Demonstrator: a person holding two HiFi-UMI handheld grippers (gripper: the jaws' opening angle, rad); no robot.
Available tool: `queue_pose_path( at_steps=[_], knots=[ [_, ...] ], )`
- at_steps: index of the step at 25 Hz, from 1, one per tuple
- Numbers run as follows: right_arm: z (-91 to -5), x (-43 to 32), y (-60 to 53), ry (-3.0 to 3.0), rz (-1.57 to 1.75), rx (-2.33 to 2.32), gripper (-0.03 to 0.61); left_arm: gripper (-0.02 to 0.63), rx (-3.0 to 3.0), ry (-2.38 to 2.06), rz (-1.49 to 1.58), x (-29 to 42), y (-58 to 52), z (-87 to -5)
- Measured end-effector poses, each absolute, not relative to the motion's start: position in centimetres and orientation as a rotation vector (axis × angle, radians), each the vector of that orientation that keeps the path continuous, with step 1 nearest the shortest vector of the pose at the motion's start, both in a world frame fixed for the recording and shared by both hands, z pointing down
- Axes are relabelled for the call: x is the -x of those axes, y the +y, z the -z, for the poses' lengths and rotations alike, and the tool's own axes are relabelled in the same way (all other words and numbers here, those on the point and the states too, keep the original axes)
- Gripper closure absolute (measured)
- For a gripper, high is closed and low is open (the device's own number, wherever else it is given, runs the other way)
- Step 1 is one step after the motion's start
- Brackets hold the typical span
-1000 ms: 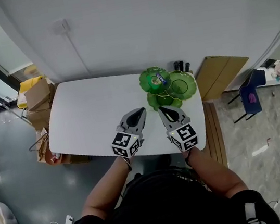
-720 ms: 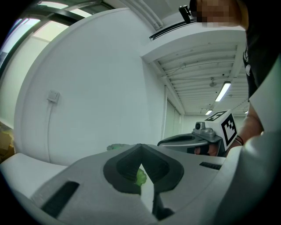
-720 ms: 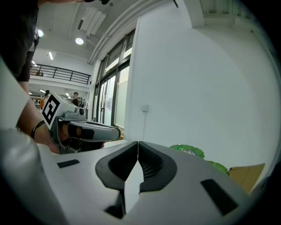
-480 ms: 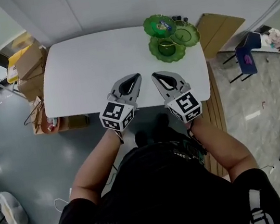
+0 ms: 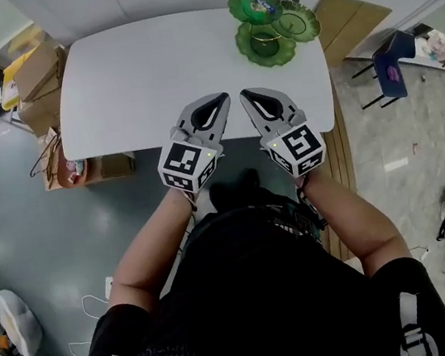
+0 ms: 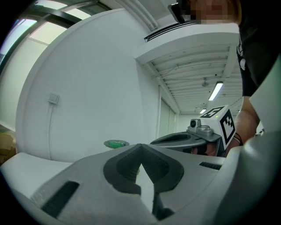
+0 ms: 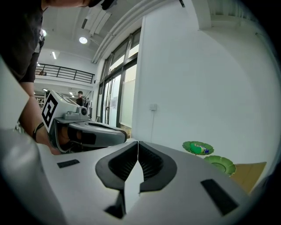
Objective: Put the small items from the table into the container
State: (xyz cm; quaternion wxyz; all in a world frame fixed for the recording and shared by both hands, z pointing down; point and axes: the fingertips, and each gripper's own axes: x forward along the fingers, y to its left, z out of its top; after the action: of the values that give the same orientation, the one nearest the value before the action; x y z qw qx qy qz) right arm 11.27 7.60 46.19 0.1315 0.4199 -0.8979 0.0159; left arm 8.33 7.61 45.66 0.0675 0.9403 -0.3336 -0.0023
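Now the left tongs (image 5: pixel 221 98) and right tongs (image 5: pixel 245 95) are both closed, empty, at the worktop (image 5: pixel 138 69) edge. Reach toward the dishes (image 5: pixel 267 44), opening late.

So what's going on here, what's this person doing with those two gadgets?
A person stands at the near edge of a white table, holding a left tool and a right tool side by side. Both are shut and empty. A cluster of green dishes sits at the table's far right corner, with a small item in the farthest one. Nothing is being handled yet.
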Motion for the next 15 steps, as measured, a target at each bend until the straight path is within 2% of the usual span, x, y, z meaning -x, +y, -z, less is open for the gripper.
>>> queue_pose_path(
  at_steps=[15],
  knots=[
    [-45.77, -10.81, 7.89, -2.627, -0.05, -1.244, 0.561, 0.606, -2.828, -0.991, 0.016, -8.36, 8.23, -46.07]
  ],
)
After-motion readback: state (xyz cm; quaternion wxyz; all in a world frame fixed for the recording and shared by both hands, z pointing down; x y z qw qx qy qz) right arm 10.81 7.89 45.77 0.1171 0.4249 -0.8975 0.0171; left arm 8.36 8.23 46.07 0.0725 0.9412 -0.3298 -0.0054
